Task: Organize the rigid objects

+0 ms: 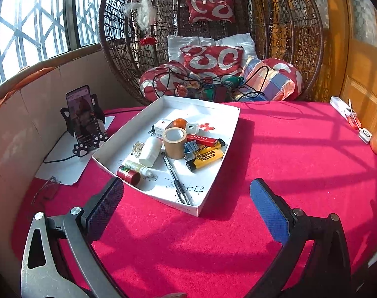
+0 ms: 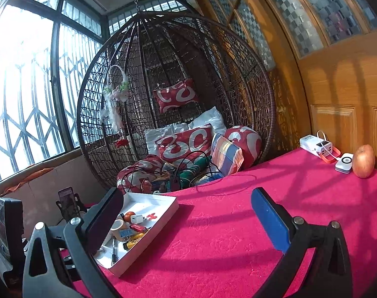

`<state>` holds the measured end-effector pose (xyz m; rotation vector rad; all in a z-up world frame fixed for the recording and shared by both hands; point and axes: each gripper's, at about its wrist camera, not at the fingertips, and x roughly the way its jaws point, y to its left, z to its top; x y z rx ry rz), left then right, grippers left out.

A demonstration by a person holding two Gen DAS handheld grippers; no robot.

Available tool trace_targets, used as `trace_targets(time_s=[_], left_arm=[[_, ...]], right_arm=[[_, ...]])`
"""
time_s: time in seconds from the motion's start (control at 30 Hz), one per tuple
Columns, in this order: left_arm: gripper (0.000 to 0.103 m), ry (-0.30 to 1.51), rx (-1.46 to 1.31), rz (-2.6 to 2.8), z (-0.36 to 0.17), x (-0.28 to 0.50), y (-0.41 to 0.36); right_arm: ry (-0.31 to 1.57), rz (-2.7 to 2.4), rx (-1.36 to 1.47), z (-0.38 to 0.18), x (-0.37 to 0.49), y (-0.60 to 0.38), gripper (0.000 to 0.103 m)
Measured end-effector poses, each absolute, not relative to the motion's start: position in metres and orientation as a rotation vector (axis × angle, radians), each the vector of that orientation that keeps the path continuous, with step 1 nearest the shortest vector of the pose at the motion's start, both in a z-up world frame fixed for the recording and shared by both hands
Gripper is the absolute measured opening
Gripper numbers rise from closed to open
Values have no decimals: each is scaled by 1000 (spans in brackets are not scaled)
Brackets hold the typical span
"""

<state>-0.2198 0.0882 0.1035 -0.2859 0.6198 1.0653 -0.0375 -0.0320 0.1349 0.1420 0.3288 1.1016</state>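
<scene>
Plainly both the left gripper (image 1: 186,201) and right gripper (image 2: 187,213) hold jaws wide, seemingly empty, above the tablecloth (image 1: 287,154).

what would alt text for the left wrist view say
The open left gripper hovers over a red tablecloth, facing a white tray of jumbled small items: a tape roll, white bottle, pen and yellow lighters. A phone on a stand sits left; a wicker hanging chair stands behind.

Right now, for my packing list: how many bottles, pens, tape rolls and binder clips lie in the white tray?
Bottles: 3
Pens: 1
Tape rolls: 1
Binder clips: 1
Total: 6
</scene>
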Motion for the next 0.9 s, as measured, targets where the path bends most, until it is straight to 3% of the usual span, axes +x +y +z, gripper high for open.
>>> trace_targets(time_s=[0.9], left_arm=[[103, 601, -300, 1060, 107, -230, 74]], right_arm=[[306, 1088, 111, 132, -54, -41, 103]])
